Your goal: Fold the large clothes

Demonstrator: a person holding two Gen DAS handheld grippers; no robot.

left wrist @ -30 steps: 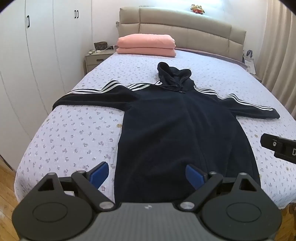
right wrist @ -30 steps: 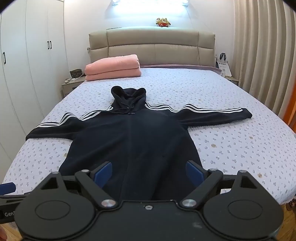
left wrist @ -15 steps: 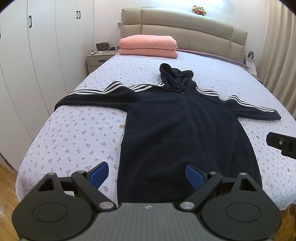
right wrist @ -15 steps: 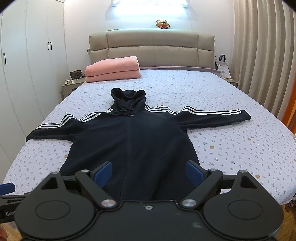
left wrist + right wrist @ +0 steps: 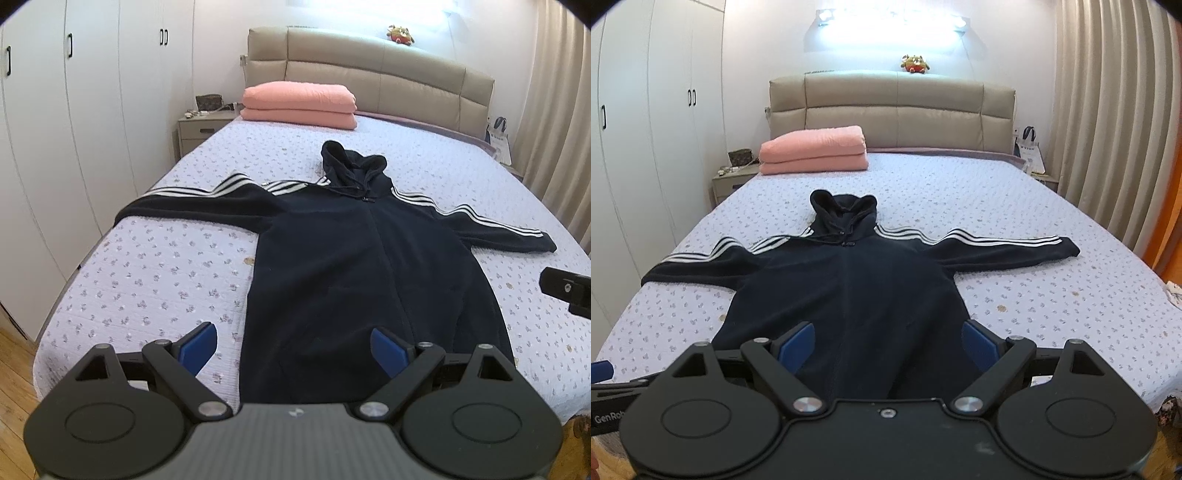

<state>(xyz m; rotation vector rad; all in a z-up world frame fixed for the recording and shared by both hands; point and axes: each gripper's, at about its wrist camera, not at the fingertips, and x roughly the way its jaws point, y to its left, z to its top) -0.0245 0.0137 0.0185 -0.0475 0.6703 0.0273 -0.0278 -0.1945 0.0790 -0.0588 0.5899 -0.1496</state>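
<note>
A long dark navy hoodie (image 5: pixel 354 266) (image 5: pixel 849 295) with white sleeve stripes lies flat and face up on the bed, sleeves spread wide and hood toward the headboard. My left gripper (image 5: pixel 293 349) hovers open above the hem's left half, holding nothing. Over the hem's middle my right gripper (image 5: pixel 886 345) also stands open and empty. Part of the right gripper's body (image 5: pixel 567 288) shows at the right edge of the left wrist view. The hem itself is hidden behind both grippers.
The bed (image 5: pixel 155 273) has a lilac flowered cover. A folded pink blanket (image 5: pixel 299 105) (image 5: pixel 812 149) lies at the headboard. White wardrobes (image 5: pixel 74 110) line the left wall beside a nightstand (image 5: pixel 199 127); curtains (image 5: pixel 1115 110) hang on the right. Wooden floor (image 5: pixel 14 354) shows at lower left.
Both grippers have drawn back and risen slightly from the bed, so the hoodie looks a bit smaller and farther. The hoodie has not moved. Both stay open.
</note>
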